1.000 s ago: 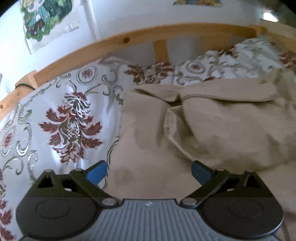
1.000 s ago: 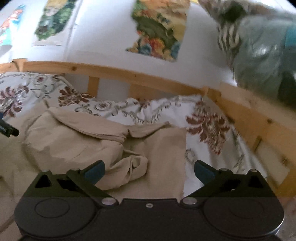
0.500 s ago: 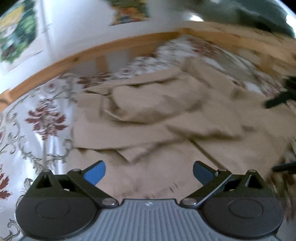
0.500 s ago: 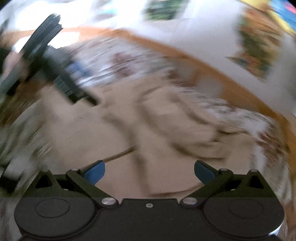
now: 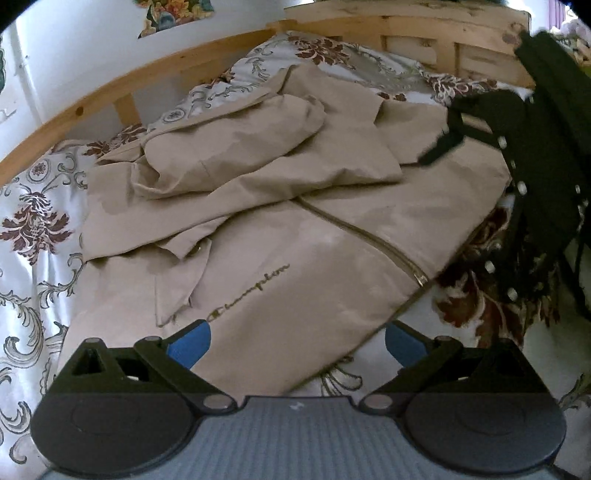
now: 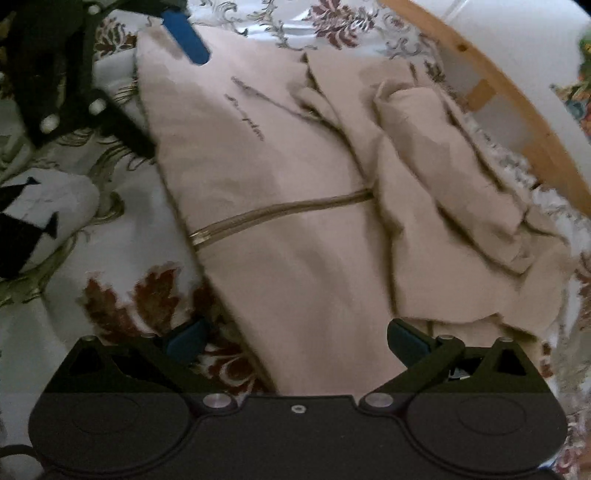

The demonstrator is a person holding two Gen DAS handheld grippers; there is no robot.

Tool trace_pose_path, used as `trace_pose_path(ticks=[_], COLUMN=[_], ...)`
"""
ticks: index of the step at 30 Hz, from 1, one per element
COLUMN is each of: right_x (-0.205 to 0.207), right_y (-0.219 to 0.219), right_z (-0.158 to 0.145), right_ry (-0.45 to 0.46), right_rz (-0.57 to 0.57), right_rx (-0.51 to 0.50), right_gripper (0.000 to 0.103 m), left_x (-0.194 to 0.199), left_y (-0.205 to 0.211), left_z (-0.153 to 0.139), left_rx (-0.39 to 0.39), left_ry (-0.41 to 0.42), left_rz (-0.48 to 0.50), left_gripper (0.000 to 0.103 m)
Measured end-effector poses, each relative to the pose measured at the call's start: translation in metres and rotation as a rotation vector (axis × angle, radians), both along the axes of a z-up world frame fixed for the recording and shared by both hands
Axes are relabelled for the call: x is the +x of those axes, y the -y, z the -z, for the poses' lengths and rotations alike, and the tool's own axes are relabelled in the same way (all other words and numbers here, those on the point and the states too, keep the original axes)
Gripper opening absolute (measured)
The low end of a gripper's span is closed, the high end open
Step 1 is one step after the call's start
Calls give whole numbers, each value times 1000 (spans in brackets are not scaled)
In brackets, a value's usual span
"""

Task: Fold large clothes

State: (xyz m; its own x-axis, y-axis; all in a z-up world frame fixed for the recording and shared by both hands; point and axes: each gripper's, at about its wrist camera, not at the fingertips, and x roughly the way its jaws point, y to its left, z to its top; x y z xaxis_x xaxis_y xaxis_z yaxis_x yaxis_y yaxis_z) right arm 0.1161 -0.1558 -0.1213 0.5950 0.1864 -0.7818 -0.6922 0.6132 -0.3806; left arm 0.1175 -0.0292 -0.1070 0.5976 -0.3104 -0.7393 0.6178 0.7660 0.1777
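A beige zip-up jacket [image 5: 295, 229] with an embroidered logo lies on the floral bedspread [image 5: 33, 236], its sleeves bunched over the upper part. My left gripper [image 5: 295, 341] is open and empty, just above the jacket's bottom hem corner. My right gripper [image 6: 295, 338] is open and empty over the other hem corner; the jacket [image 6: 295, 192] and its zipper [image 6: 280, 214] fill that view. The right gripper also shows at the right of the left wrist view [image 5: 517, 155], and the left gripper at the top left of the right wrist view [image 6: 110, 48].
A wooden bed rail [image 5: 110, 96] runs along the far side against a white wall with posters [image 5: 173, 14]. A white object with black marks [image 6: 40, 218] lies on the bedspread [image 6: 110, 295] left of the jacket's hem.
Both grippers have swung from the sleeve and collar end round to the jacket's bottom hem, one at each corner. Both stayed open. The jacket has not moved.
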Motion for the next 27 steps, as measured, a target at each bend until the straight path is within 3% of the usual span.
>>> trace_pose_path(ticks=[5,9,12,14,16,18,20,24,27], right_x=[0,7,18,23,24,22,17,11,2], right_y=[5,22,39,44,46,44,40,33,16], right_z=[-10,-31,-46,-49,-50,-49,-48,-43,-30], right_ry=[115,200,214,213,211,217,227,145,111], right_rz=[24,108,202,232,237,226,210,96,14], right_rx=[45,187,319,354,360,350,340,351,221], right_gripper=[95,88,83,83,83,83,83,88,90], left_x=[-7,-1,11,20,29,32,36,53,65], left_y=[14,17,10,2,-10,-21,-23,-25,-27], left_z=[6,8,6,4,0,-11,-21,-41,-54], left_rx=[85,165,186,191,173,99,82,25,-9], left_ry=[75,118,117,118,106,111,129,122,123], left_rz=[-25,-90,-171,-246,-307,-328,-331,-343,-364], left_gripper=[101,93,76,53,42,34,26,21,21])
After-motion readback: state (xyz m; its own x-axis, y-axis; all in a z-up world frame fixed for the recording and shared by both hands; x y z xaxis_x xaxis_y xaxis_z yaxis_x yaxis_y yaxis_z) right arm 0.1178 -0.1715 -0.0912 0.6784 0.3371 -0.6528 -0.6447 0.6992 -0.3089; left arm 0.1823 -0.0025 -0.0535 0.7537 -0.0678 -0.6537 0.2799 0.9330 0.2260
